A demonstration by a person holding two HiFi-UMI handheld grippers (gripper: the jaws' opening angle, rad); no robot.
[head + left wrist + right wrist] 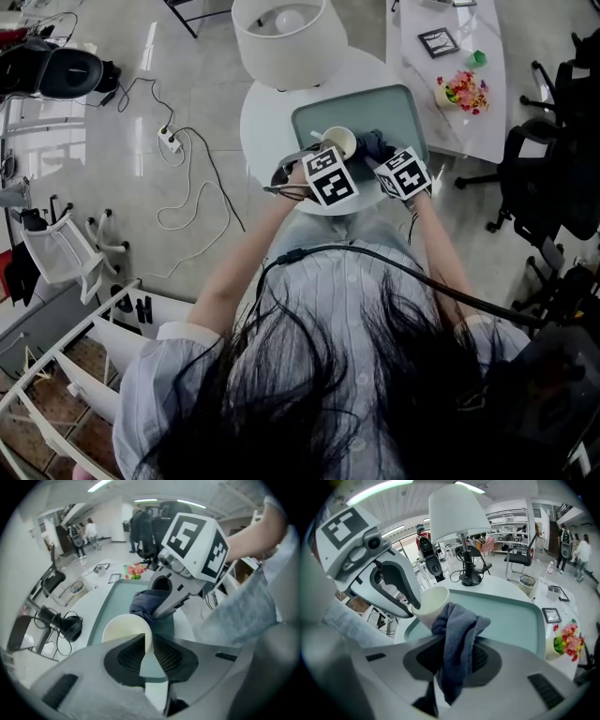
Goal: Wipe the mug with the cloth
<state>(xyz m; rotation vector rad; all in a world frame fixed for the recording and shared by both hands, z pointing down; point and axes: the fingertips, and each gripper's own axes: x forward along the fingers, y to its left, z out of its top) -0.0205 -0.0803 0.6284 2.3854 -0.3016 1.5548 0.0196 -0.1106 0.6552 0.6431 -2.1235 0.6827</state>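
A cream mug (123, 629) stands on the teal tray (112, 597) with my left gripper (147, 638) shut on the near side of its rim, one jaw inside the mug and one outside. My right gripper (457, 641) is shut on a dark blue cloth (458, 620), which bunches up above the jaws and hangs down below them. In the right gripper view the cloth presses against the side of the mug (430, 603). From the head view the mug (339, 141) and the cloth (377, 145) lie side by side just beyond the two marker cubes.
The tray (398, 108) sits on a small round white table (258, 131) next to a white lamp (278, 37). A long white table (487, 112) at the right bears flowers (464, 91) and a picture frame (438, 41). Black office chairs (553, 178) stand at the right, and cables and a power strip (170, 141) lie on the floor at the left.
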